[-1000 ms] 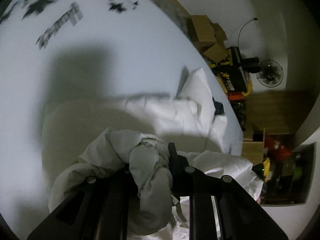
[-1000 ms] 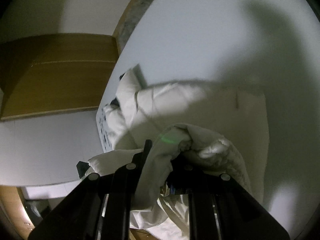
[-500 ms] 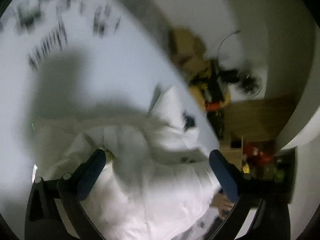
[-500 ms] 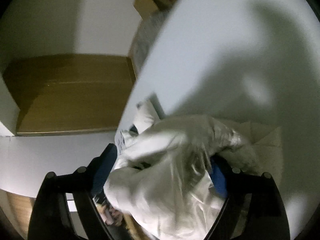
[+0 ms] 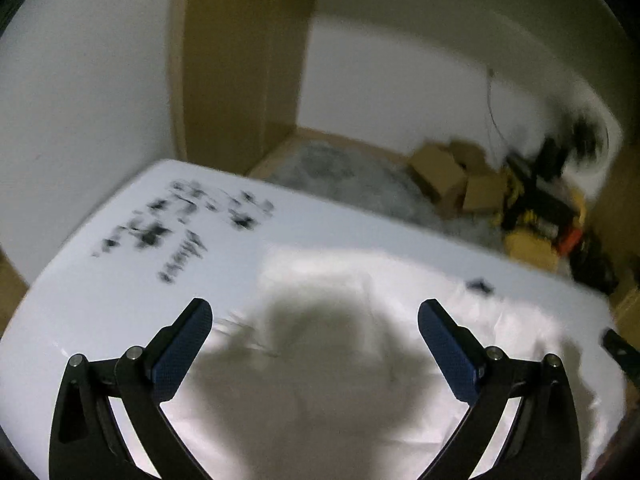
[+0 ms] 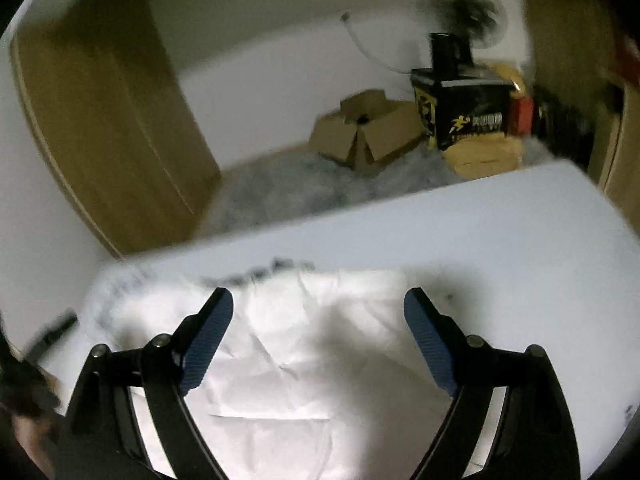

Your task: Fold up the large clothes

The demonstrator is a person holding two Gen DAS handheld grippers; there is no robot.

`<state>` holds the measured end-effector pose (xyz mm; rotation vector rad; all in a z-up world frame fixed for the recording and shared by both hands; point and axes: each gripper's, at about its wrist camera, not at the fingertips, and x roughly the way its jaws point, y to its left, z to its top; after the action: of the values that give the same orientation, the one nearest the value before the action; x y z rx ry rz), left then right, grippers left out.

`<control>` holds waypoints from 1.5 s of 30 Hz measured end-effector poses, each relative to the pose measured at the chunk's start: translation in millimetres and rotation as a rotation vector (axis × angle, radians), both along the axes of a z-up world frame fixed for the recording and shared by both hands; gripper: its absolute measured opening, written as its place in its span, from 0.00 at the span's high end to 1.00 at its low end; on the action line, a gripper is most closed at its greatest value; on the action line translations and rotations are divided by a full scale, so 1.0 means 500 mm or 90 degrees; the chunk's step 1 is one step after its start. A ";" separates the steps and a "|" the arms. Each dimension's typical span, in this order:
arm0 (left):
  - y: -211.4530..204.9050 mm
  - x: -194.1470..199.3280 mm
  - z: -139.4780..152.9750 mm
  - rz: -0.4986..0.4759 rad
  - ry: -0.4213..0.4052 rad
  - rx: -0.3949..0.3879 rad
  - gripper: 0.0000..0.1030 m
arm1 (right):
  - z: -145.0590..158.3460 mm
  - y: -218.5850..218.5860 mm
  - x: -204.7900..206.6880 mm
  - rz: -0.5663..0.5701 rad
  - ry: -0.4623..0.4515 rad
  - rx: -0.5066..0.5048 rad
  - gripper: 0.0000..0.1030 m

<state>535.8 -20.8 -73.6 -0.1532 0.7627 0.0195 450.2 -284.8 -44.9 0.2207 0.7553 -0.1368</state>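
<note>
While both grippers, left [image 5: 315,322] and right [image 6: 319,311], hover released, the garment [image 6: 320,360] lies flat; next, likely regrasp its twelve-o'clock edge.

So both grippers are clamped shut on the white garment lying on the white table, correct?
Not quite. Both wrist views show the left gripper and right gripper open, blue pads spread wide with nothing pinched between them. The white garment does lie on the white table, below the grippers.
</note>
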 end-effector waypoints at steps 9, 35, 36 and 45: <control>-0.029 0.049 -0.194 0.023 0.034 0.110 0.00 | -0.197 -0.030 0.060 0.031 0.112 -0.024 0.05; -0.231 -0.040 -0.151 -0.115 0.090 0.077 0.00 | -0.167 -0.106 -0.035 0.011 0.120 -0.107 0.02; -0.236 -0.039 -0.168 -0.114 0.093 0.084 0.00 | -0.185 -0.113 -0.035 0.015 0.125 -0.105 0.01; -0.239 -0.022 -0.216 -0.089 0.079 0.084 0.00 | -0.229 -0.139 -0.006 0.020 0.110 -0.034 0.00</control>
<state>524.9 -140.1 -181.6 0.0271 0.8925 -0.0542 447.0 -354.3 -159.2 0.1466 0.9246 -0.1476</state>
